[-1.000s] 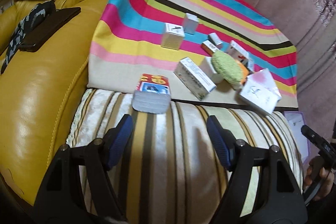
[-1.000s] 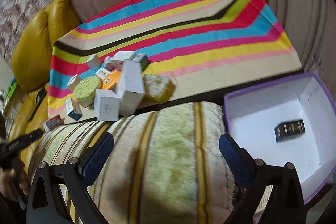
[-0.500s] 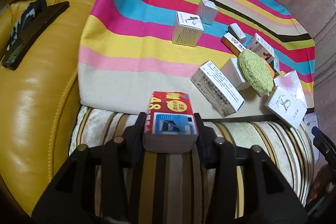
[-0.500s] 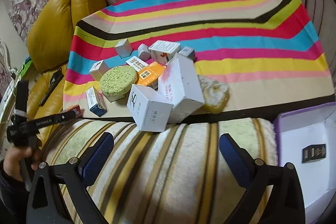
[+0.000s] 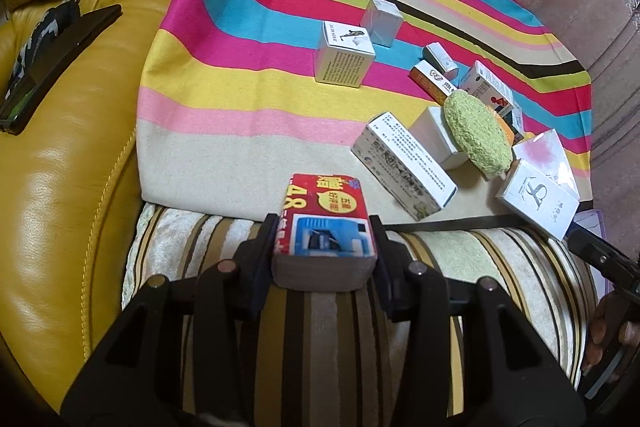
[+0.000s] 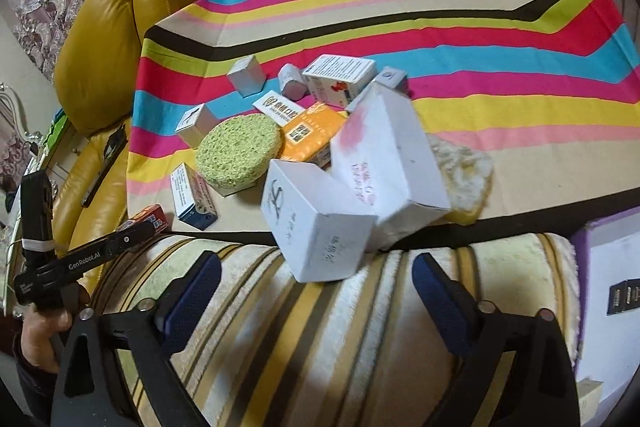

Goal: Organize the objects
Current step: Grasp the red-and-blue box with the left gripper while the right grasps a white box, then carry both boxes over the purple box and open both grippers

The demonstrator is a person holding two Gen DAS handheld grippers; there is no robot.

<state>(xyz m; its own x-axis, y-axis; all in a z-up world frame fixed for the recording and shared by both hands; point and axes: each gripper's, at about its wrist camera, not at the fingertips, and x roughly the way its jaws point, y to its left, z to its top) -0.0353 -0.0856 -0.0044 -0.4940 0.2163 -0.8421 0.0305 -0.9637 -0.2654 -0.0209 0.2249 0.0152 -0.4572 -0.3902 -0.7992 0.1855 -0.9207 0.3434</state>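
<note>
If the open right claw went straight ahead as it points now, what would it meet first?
Most likely the white cardboard box with a black logo, which sits directly ahead between the right claw fingers; depth is uncertain.

Striped cloth spread over the sofa seat, with a striped plush cushion along its near edge. On the cloth, clustered: small white boxes, a long printed box, a green round sponge resting on a box, an orange box, two larger white boxes leaning together, a yellow sponge just behind them. Beside the cloth, yellow leather sofa arm bearing a dark flat device.
</note>
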